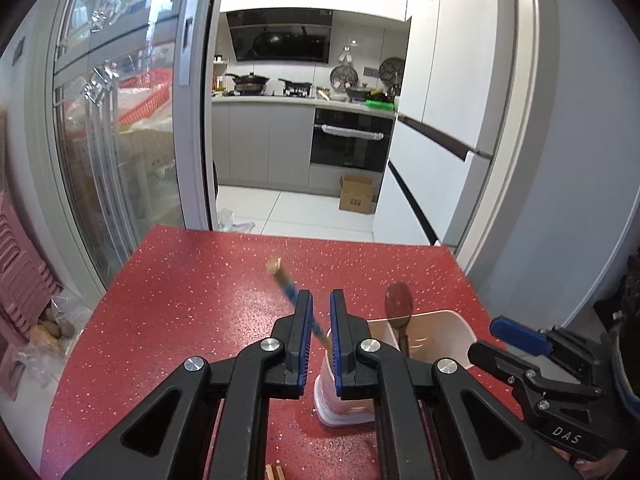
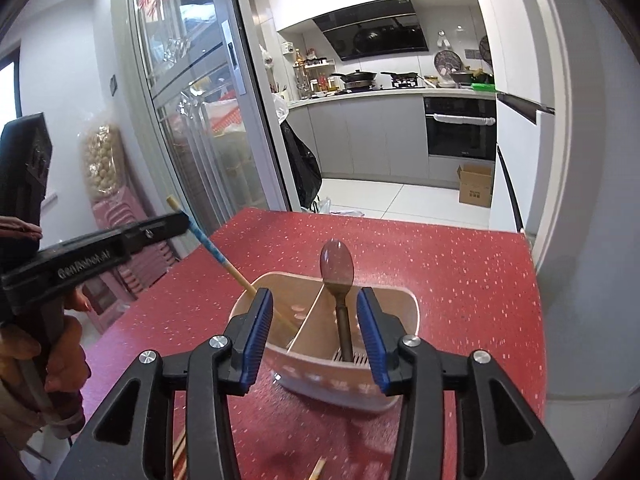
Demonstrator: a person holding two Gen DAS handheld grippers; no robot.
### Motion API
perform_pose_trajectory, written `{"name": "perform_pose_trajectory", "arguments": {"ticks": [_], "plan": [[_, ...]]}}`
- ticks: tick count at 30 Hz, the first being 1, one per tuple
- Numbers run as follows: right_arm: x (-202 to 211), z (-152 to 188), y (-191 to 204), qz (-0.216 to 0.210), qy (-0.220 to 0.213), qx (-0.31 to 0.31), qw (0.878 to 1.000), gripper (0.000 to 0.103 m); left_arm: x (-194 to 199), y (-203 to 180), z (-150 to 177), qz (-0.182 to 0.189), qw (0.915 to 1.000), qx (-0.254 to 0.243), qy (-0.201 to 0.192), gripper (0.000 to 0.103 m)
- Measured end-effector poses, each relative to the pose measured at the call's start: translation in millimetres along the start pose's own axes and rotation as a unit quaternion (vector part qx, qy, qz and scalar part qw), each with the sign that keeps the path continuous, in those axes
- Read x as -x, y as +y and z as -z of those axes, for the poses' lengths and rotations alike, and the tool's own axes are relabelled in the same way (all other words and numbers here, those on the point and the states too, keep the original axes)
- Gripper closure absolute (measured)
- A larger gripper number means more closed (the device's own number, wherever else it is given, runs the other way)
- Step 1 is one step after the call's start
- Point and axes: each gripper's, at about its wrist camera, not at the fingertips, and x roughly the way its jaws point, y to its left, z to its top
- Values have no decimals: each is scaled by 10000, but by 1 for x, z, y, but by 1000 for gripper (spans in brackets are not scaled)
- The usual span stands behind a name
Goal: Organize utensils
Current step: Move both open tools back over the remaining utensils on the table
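Observation:
A white two-compartment utensil holder (image 2: 400, 384) stands on the red speckled table (image 2: 460, 272). A dark red spoon (image 2: 337, 264) stands upright in its right compartment, also seen in the left wrist view (image 1: 400, 300). A chopstick with a blue band (image 2: 212, 248) leans in the left compartment. My left gripper (image 1: 320, 312) has its jaws narrowly apart around that chopstick (image 1: 288, 284); whether it grips is unclear. It also shows in the right wrist view (image 2: 176, 222). My right gripper (image 2: 316, 328) is open and empty, just in front of the holder.
More chopsticks lie on the table near me (image 2: 180, 456), (image 2: 318, 468), and in the left wrist view (image 1: 274, 472). Glass sliding doors (image 1: 120, 120) stand left. The table's far edge (image 1: 300, 236) faces a kitchen. Pink stools (image 1: 20, 272) sit at left.

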Motion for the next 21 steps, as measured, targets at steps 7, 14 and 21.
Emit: {"name": "perform_pose_trajectory", "arguments": {"ticks": [7,14,21], "plan": [[25,25,9,-107,199,-154,9996,37,50,14,20,-49,9987,275,-426,0],[41,66,14,-100,607,-389,9973,28,77,37,66,-469,9970,433,-440,0],[34,120,13,199,1369,-699,9879,28,51,60,148,-572,9939,549,764,0]]}}
